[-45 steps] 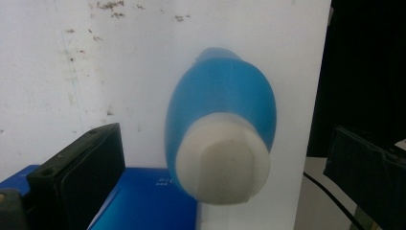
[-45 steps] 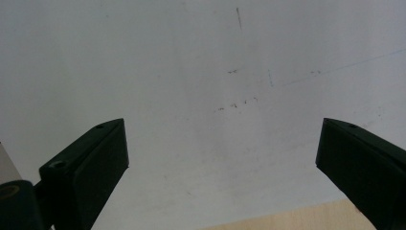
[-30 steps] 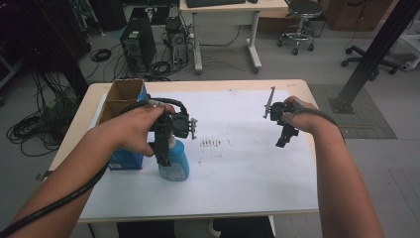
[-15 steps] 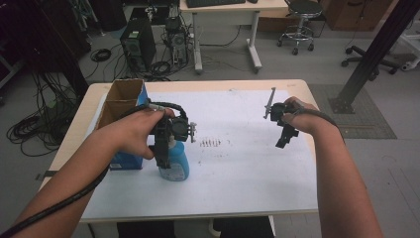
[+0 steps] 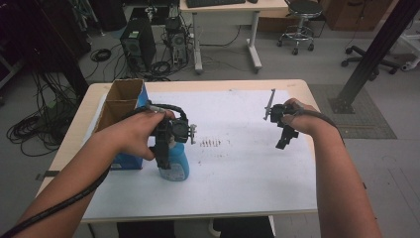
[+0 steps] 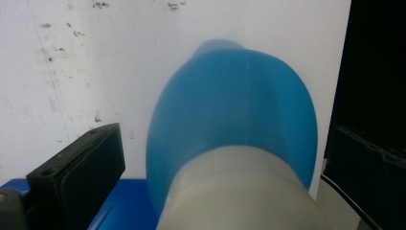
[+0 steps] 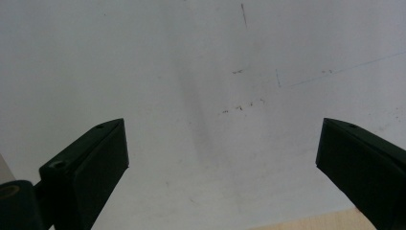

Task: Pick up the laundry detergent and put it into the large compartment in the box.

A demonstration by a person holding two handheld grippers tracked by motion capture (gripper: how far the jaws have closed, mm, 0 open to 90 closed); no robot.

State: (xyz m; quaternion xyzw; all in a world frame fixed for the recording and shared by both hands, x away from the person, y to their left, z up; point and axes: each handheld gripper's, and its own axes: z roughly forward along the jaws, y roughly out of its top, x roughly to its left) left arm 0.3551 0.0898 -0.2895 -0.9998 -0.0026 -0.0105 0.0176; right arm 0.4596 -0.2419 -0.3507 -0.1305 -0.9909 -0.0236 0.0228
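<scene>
My left gripper [image 5: 166,148] is positioned directly above the blue bottle [image 5: 176,161], which stands upright on the white sheet [image 5: 237,168] at the left-centre of the table [image 5: 297,87]. In the left gripper view, the bottle's white neck and blue shoulder [image 6: 230,120] sit between my two black jaws. Both jaws are set wide, with a visible gap on each side of the neck; neither pad touches the bottle.

Immediately to the bottle's left is a blue carton [image 5: 124,161], touching or nearly touching it; I cannot tell which. Behind that carton stands an open cardboard box [image 5: 121,99] at the table's left edge. These two items close off the bottle's left side. The right side of the bottle faces bare sheet, where a short row of small dark marks [image 5: 210,143] lies near it.

My right gripper [image 5: 282,141] is held above the right part of the sheet, well apart from the bottle. In the right gripper view, its jaws are spread wide with nothing between them, and the marked white sheet [image 7: 215,96] lies beneath.

On the floor beyond the table: a computer tower [image 5: 136,47], a desk [image 5: 228,10], coiled cables [image 5: 29,129] and a stool [image 5: 299,20].
</scene>
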